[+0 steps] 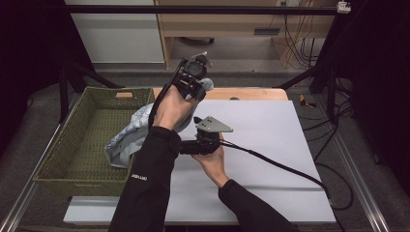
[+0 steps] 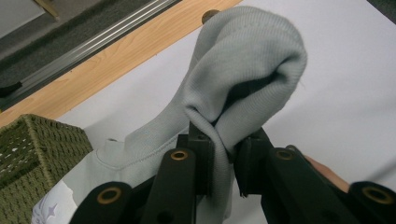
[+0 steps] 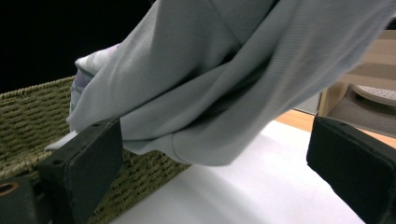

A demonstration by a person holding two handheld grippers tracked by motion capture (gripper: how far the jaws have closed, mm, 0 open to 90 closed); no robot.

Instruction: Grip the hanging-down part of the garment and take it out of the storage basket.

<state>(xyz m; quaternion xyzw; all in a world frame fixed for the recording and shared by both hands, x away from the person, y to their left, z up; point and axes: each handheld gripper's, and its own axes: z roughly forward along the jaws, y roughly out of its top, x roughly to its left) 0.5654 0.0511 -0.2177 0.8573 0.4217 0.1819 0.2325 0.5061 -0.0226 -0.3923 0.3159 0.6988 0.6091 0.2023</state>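
Left gripper (image 1: pixel 199 79) is clamped on a fold of the grey garment (image 1: pixel 130 133), the cloth pinched tight between its closed jaws and bulging beyond them in a ribbed loop (image 2: pixel 247 65). Below and behind that gripper the garment hangs in a slack drape down into the woven basket (image 1: pixel 72 150), which sits off the left edge of the white bench (image 1: pixel 270 145). Right gripper (image 1: pixel 189 145) is held low beside the drape, jaws standing wide apart with nothing between the pads; the cloth (image 3: pixel 205 93) hangs just ahead of them, untouched.

Risks noted:
- Most of the garment's weight rests on one small pinch. A sharp lift could pull the fold free and drop it back into the basket.
- The trailing end may catch on the basket rim; how much cloth lies inside is hidden by the forearm, so this cannot be confirmed.
- The right gripper, closing from this angle, could take a single thin layer or miss the hem, leaving the garment bunched rather than spread.
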